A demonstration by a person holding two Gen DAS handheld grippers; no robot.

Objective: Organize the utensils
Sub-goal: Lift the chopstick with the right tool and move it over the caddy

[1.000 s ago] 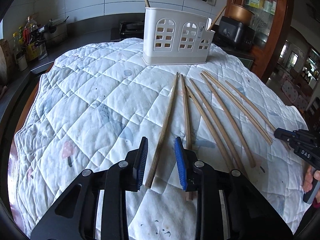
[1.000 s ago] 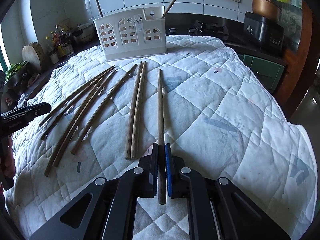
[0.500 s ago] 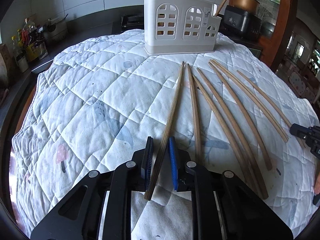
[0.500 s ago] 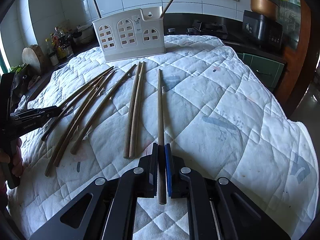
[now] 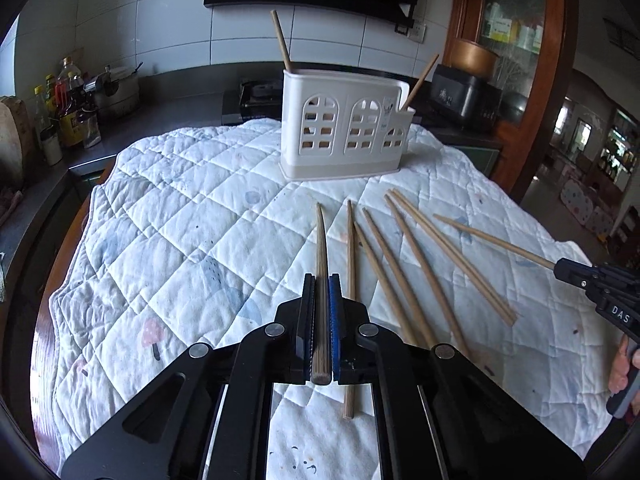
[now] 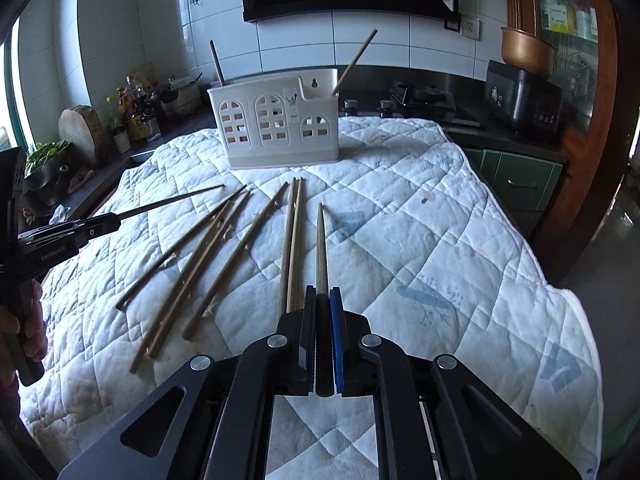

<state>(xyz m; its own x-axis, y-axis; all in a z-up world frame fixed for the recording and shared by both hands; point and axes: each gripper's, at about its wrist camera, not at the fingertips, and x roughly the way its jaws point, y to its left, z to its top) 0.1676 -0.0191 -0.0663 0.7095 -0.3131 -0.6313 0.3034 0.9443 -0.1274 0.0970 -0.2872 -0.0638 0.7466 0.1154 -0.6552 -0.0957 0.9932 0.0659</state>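
Observation:
My left gripper (image 5: 321, 280) is shut on a wooden chopstick (image 5: 321, 248) and holds it lifted, pointing at the white utensil holder (image 5: 344, 128). My right gripper (image 6: 322, 292) is shut on another chopstick (image 6: 321, 248), also lifted off the quilt. The holder (image 6: 276, 120) stands at the far side with two chopsticks upright in it. Several loose chopsticks (image 5: 404, 264) lie on the quilt between the grippers; they also show in the right wrist view (image 6: 224, 256). Each gripper appears in the other's view, the right one (image 5: 560, 266) and the left one (image 6: 116, 220).
A white quilted cloth (image 5: 180, 240) covers the table. Bottles (image 5: 64, 108) and a pot stand on the counter at the left. A dark rice cooker (image 6: 520, 96) and a gas stove (image 6: 424, 100) sit behind. The cloth's right edge (image 6: 576, 308) drops off.
My left gripper closed on the leftmost chopstick and raised it. My right gripper lifted its chopstick off the quilt. Both cameras rose and now look down on the holder.

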